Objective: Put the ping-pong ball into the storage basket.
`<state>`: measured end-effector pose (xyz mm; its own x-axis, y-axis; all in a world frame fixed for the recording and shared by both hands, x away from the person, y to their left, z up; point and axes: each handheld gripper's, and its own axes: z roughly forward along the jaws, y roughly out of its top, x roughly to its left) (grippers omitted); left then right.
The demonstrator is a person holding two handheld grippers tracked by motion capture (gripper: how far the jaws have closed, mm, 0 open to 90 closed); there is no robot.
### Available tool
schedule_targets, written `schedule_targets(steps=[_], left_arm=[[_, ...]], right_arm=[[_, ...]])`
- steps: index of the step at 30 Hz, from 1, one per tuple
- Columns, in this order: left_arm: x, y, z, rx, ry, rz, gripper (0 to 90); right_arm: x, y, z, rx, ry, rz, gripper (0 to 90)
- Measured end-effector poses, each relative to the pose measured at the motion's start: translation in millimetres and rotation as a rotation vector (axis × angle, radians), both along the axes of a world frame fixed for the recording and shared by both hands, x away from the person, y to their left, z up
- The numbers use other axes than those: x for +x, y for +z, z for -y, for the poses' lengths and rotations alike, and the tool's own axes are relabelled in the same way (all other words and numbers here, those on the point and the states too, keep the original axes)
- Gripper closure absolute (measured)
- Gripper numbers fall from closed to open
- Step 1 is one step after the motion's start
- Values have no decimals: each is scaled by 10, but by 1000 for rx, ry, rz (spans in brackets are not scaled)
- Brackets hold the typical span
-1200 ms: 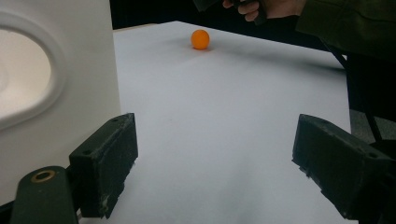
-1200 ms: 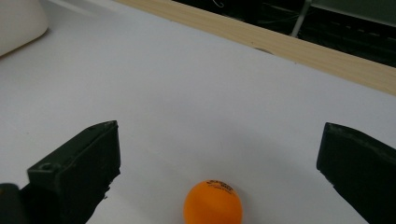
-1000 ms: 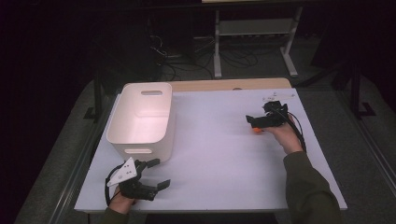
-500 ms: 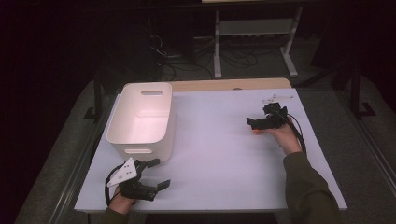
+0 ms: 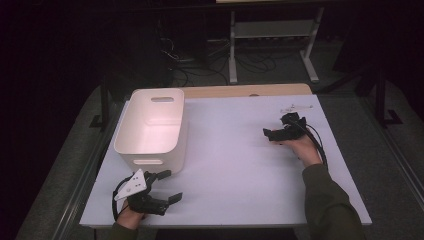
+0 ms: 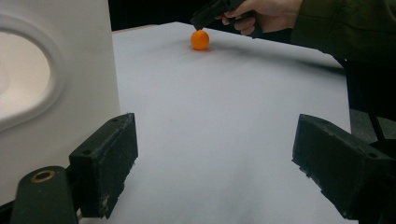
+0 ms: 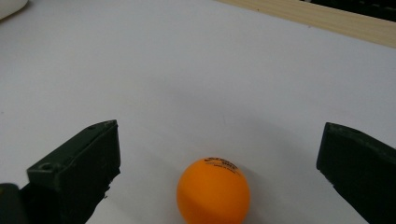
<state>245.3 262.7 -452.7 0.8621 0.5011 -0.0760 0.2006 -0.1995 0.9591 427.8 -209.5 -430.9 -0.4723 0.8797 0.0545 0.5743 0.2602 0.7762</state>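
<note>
Little has shifted: only the right gripper [image 5: 278, 135] edges nearer the orange ball [image 7: 213, 191], fingers wide either side, likely lining up a grasp. At the table's [image 5: 235, 165] near left, the left gripper [image 5: 162, 186] rests wide open beside the white bin [image 5: 150, 127].

An orange ball [image 7: 213, 191] carries small dark printing near its top, at about 12 o'clock, too small and blurred to be read.
</note>
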Motion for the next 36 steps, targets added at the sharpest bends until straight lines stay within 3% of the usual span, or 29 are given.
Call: schedule_targets(steps=[36], left_arm=[[-7,0,1,0,-1,6,140]], right_arm=[[4,-250,15,-43,13,-93,0]])
